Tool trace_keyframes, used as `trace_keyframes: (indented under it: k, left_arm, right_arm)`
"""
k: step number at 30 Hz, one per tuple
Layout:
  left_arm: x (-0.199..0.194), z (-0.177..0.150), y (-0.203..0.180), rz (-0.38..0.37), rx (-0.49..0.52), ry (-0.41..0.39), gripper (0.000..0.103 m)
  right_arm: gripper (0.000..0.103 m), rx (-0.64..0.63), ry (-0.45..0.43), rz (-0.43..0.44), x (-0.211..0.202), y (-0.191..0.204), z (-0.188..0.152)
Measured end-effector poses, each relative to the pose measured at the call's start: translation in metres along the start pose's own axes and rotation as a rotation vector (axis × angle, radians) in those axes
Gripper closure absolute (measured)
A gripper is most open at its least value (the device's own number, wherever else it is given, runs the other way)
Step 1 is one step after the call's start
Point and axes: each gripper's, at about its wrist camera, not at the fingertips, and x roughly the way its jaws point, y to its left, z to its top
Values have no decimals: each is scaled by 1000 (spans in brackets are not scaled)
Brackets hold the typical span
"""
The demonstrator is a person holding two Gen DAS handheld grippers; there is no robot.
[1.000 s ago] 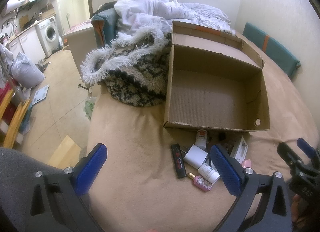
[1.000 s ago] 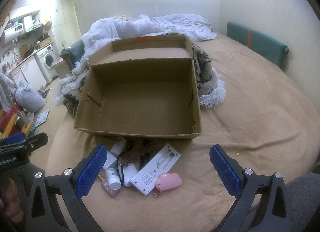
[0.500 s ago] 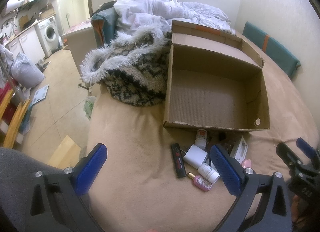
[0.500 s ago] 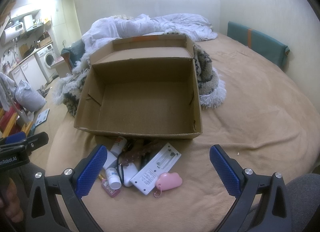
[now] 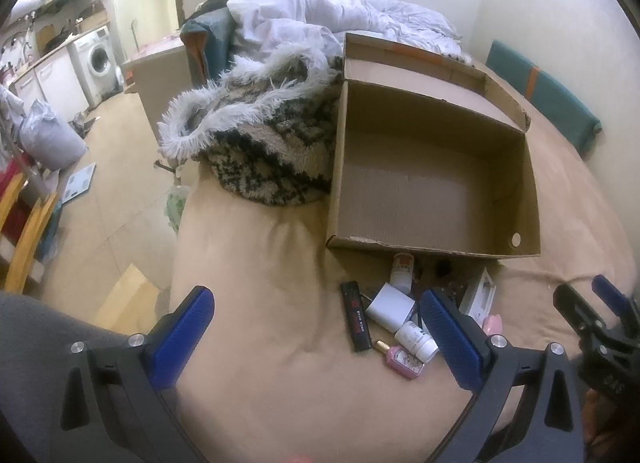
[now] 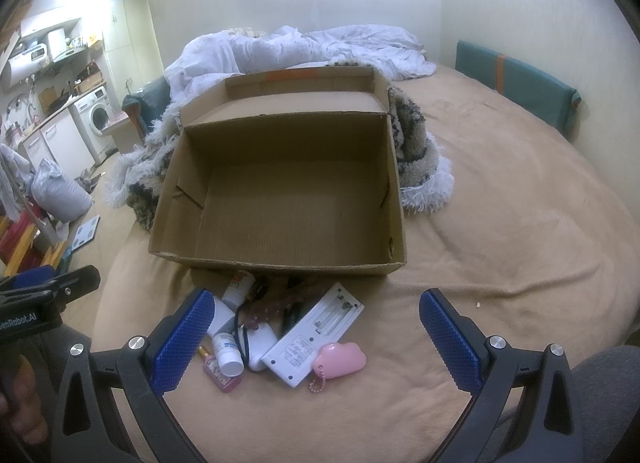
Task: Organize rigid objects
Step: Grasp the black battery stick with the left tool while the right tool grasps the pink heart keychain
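An open, empty cardboard box (image 6: 280,199) sits on the tan bed; it also shows in the left wrist view (image 5: 432,183). In front of it lies a small pile: a pink cloud-shaped case (image 6: 340,361), a white flat device (image 6: 312,339), a white pill bottle (image 6: 228,353), a pink perfume bottle (image 5: 400,359), a black lighter-like bar (image 5: 355,315), a white cube (image 5: 390,305). My right gripper (image 6: 316,339) is open, hovering just short of the pile. My left gripper (image 5: 320,339) is open, left of the pile.
A furry patterned blanket (image 5: 264,143) and a white duvet (image 6: 304,47) lie behind the box. A teal cushion (image 6: 516,79) stands against the right wall. The bed's edge drops to the floor (image 5: 100,199) on the left, with a washing machine (image 5: 100,59) beyond.
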Motion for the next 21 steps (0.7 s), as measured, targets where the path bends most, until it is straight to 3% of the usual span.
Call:
trace_keyframes:
  k: [7,11,13,15,18,21]
  left_arm:
    - [11,2,7,-15,-37,55,0]
    - [40,5,16,-18,-82,167,0]
    - [64,3,18,-39,-112,267,6]
    - [84,-1,17,-58,-132,354,28]
    - [112,-8,7,-64,-126,453,34]
    - [131,-12,-8,-67,-97,493,42]
  right_arm:
    - [0,20,22,19,6,-1,-2]
    - [0,59,58,26,11,-10,-2]
    - [0,70,68,21,12,-13,-2]
    - [0,84,83,20,13,-17,-3]
    - [0,110,106,21,16,-24,-3]
    - [0,143,127,21,19,-32,-4]
